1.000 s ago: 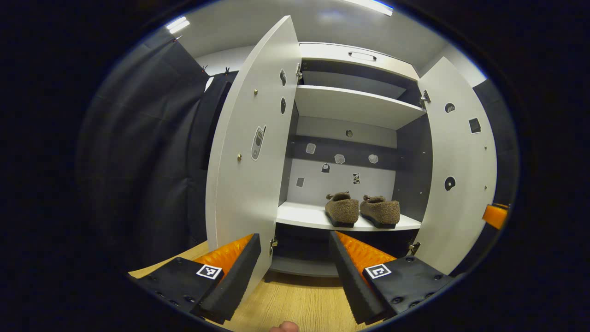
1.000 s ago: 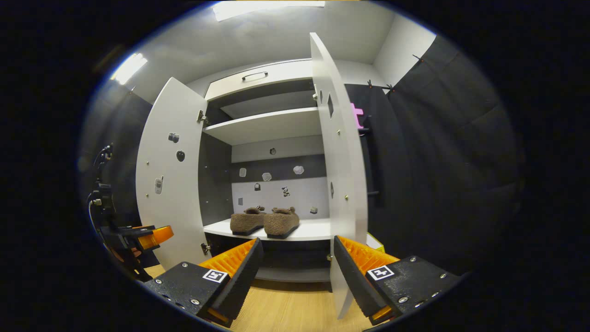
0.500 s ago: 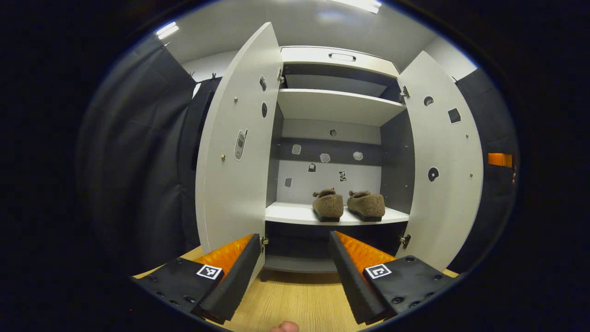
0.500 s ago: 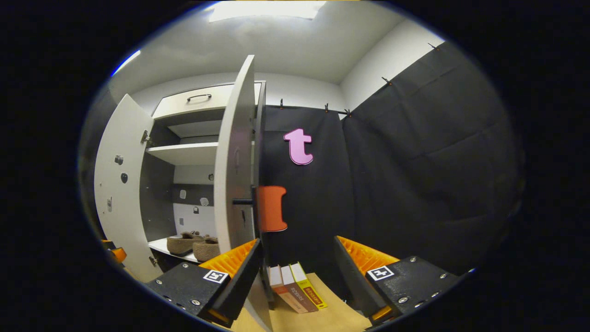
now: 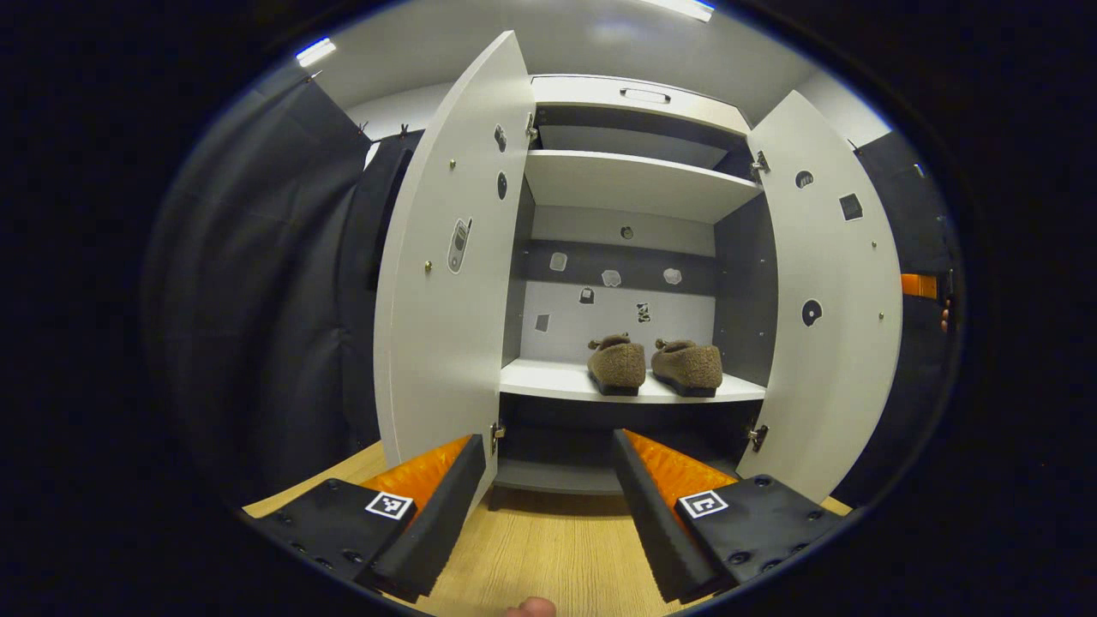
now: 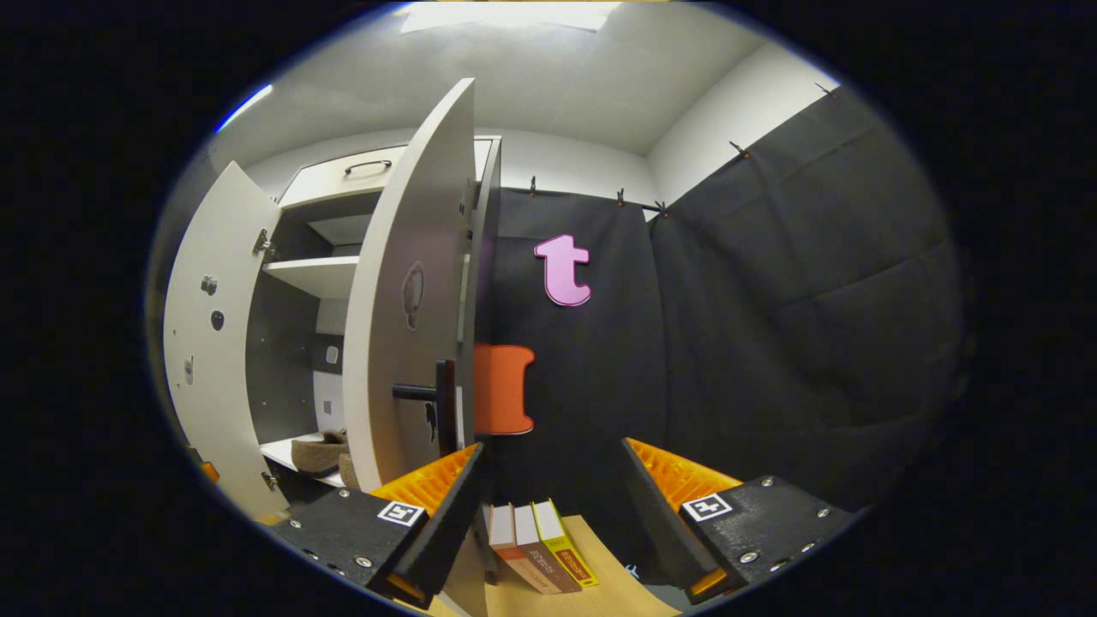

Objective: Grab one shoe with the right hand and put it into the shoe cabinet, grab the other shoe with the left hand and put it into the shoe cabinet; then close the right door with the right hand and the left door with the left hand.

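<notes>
Shoes side by side on the lower shelf of the shoe cabinet, middle of the left gripper view. Left door and right door both wide open. Left gripper spread, holding nothing, low in the frame over the wood floor. Right gripper spread too, empty, bottom of the right gripper view, just right of the right door's outer side with its dark handle. Books on the floor between its fingers.
</notes>
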{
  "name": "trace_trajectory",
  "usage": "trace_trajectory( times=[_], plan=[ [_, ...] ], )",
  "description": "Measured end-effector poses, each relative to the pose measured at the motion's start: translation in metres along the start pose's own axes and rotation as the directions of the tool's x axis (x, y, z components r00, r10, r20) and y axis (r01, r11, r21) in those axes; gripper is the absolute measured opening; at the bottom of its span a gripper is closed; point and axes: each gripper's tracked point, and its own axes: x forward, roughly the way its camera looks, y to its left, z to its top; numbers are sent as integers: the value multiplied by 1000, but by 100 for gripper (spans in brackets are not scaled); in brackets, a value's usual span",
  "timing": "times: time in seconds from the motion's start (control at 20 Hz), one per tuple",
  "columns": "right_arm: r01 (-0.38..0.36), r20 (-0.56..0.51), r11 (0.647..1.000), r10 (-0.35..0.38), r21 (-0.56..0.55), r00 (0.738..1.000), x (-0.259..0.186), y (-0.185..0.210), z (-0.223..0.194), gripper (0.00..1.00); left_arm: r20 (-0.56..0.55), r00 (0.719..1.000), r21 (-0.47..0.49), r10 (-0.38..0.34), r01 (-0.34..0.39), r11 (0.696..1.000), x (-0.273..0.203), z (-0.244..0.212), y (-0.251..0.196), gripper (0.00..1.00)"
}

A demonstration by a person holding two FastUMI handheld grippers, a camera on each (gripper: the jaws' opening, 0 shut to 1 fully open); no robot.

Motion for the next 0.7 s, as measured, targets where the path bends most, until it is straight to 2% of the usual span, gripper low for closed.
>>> trace_trajectory(
  times=[0.3,0.4,0.6,0.7],
  plan=[
    [-9,-8,1000,9,-22,1000,-4,13,2,89,8,1000,-9,-1,1,1000,1,1,2,94],
    [-21,-2,999,21,-28,1000,-5,25,3,88,6,1000,-7,-7,7,1000,2,-1,2,97],
    [-116,-3,993,116,2,993,-11,68,2,88,1,1000,-13,-26,26,1000,2,-2,-2,99],
    [-168,2,986,168,11,986,-11,97,1,88,2,1000,-6,-27,27,1000,1,-2,-1,97]
  ],
)
